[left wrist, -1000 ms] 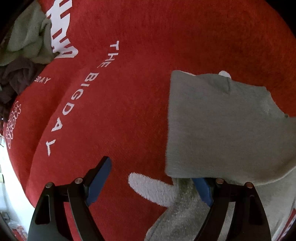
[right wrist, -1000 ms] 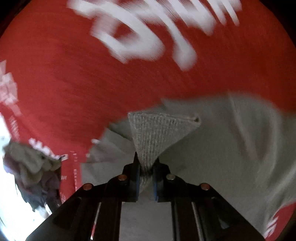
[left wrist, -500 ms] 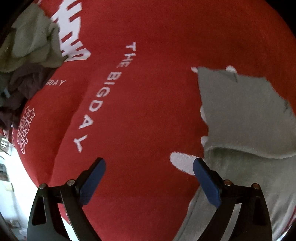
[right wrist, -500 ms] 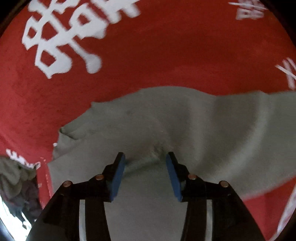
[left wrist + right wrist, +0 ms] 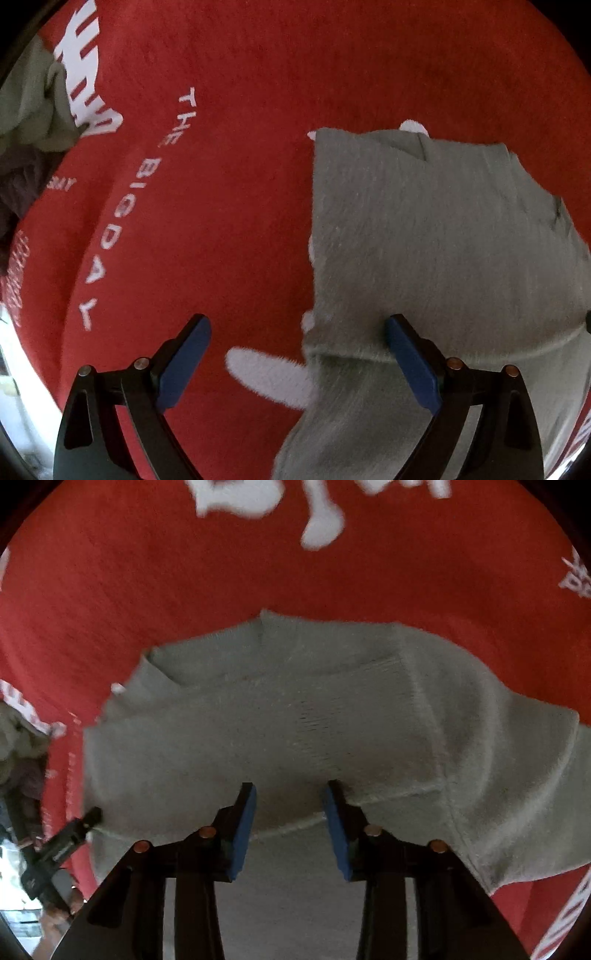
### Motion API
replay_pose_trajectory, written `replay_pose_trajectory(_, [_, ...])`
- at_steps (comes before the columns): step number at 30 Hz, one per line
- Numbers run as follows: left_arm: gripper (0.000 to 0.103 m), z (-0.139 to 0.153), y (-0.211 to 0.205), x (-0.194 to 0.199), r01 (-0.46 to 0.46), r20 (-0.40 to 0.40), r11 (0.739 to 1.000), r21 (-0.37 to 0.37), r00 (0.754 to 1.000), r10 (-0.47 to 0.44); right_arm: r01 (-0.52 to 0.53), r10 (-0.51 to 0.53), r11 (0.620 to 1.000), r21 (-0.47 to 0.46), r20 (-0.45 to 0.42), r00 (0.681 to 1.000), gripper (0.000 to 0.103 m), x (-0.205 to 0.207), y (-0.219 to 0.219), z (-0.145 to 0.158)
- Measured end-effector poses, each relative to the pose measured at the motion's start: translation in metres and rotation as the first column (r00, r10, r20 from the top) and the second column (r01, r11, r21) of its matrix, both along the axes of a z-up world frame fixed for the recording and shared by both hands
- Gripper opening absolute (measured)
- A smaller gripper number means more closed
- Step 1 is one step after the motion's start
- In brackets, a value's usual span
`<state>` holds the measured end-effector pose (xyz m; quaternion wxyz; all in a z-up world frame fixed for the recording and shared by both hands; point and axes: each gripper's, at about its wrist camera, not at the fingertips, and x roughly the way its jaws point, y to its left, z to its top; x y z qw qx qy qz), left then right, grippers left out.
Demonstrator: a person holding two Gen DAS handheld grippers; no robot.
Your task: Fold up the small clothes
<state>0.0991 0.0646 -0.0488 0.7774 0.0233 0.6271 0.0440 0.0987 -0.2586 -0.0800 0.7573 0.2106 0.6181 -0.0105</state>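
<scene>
Grey garment (image 5: 295, 716) released from right gripper (image 5: 290, 812), now folded flat beneath closing fingers; left gripper (image 5: 295, 354) wide open, empty. Fold apparently placed.

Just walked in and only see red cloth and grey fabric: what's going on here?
Someone is folding a small grey knitted garment on a red cloth with white lettering, using handheld tongs. The left tongs stand wide open at the garment's folded edge, holding nothing. The right tongs hang over the garment's middle, their jaws closing with fabric below them but not pinched. A heap of other clothes waits at the side.
</scene>
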Motion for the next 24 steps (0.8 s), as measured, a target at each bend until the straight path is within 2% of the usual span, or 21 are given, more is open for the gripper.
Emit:
replay_pose_trajectory(2, [0.096,0.008,-0.003,-0.006,0.031,-0.014,0.999,0.012,0.999,-0.031,0.019,-0.023,0.997,-0.069,-0.062,0.998,0.043,-0.017,-0.018,0.004])
replay_pose_trajectory(3, [0.096,0.012,-0.007,-0.009,0.048,-0.024,0.999,0.018,0.999,-0.047,0.043,-0.047,0.997,-0.056,-0.079,0.996,0.043,-0.027,-0.029,0.004])
replay_pose_trajectory(6, [0.096,0.021,-0.026,-0.020,0.090,-0.036,0.996,0.012,0.995,-0.089,0.158,-0.150,0.981,0.112,-0.078,0.986,0.050,-0.064,-0.063,0.007])
replay_pose_trajectory(10, [0.096,0.025,-0.072,-0.033,0.172,-0.066,0.985,-0.013,0.983,-0.173,0.243,-0.230,0.957,0.159,-0.094,0.969,0.051,-0.107,-0.095,0.008])
replay_pose_trajectory(14, [0.096,0.027,-0.129,-0.045,0.260,-0.081,0.964,-0.053,0.961,-0.264,0.348,-0.328,0.912,0.218,-0.126,0.936,0.051,-0.146,-0.127,0.008])
replay_pose_trajectory(17, [0.096,0.028,-0.174,-0.053,0.328,-0.080,0.941,-0.079,0.939,-0.334,0.435,-0.417,0.865,0.252,-0.124,0.900,0.051,-0.170,-0.148,0.005])
replay_pose_trajectory(20, [0.096,0.027,-0.216,-0.060,0.379,-0.087,0.920,-0.102,0.918,-0.388,0.514,-0.512,0.817,0.261,-0.082,0.855,0.051,-0.192,-0.169,0.003])
replay_pose_trajectory(24, [0.096,0.025,-0.262,-0.068,0.427,-0.081,0.898,-0.105,0.897,-0.435,0.631,-0.642,0.727,0.273,-0.057,0.765,0.051,-0.232,-0.223,0.006])
